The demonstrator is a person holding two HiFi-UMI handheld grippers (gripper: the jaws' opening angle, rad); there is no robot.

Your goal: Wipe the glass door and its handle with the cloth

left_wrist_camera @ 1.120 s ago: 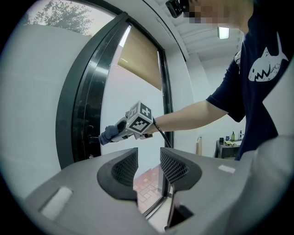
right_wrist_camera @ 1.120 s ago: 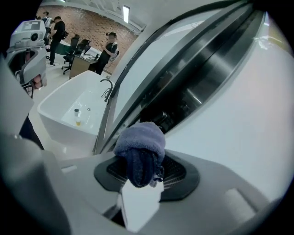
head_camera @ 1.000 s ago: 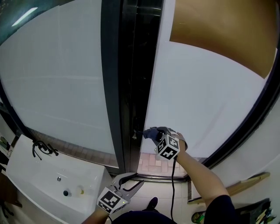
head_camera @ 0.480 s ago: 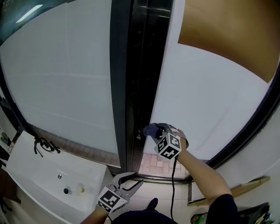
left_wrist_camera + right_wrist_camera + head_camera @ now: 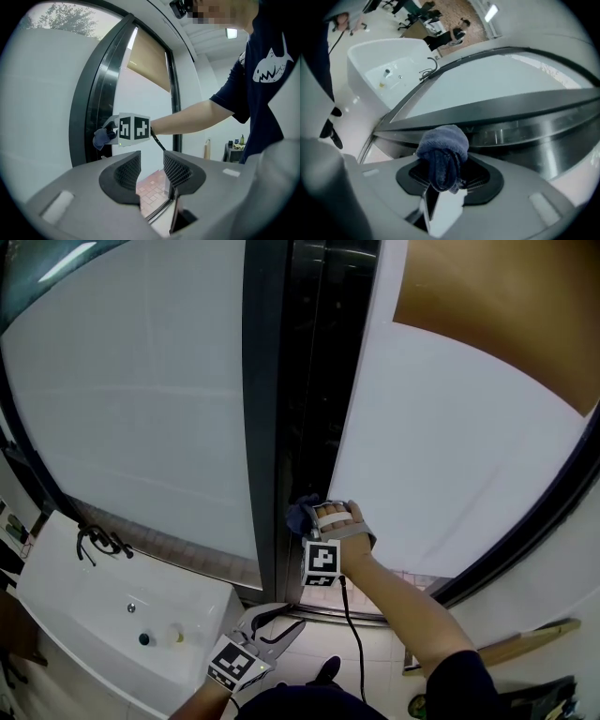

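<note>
Cloth: the dark blue terry cloth (image 5: 440, 150) is pinched between the jaws of the right gripper (image 5: 446, 174). Its bunched end is pressed low against the black vertical door frame (image 5: 281, 381).
Glass door: the frosted white glass pane (image 5: 441, 427) lies just right of that frame. I cannot pick out the handle for certain.
Left gripper: the left gripper (image 5: 147, 171) hangs below the frame, well apart from it, jaws spread with nothing between them.
Risk, slip: only a fold looks gripped, so a hard drag along the frame could pull the cloth loose.
Risk, scrape: the wad is small, so a tilt could bring bare jaw tips onto metal or glass.
Risk, miss: staying at the frame would leave the pane unwiped.
Writing: none is readable. There are only square black-and-white markers on the gripper cubes, and a white shark-like figure on the navy shirt (image 5: 269, 70).
</note>
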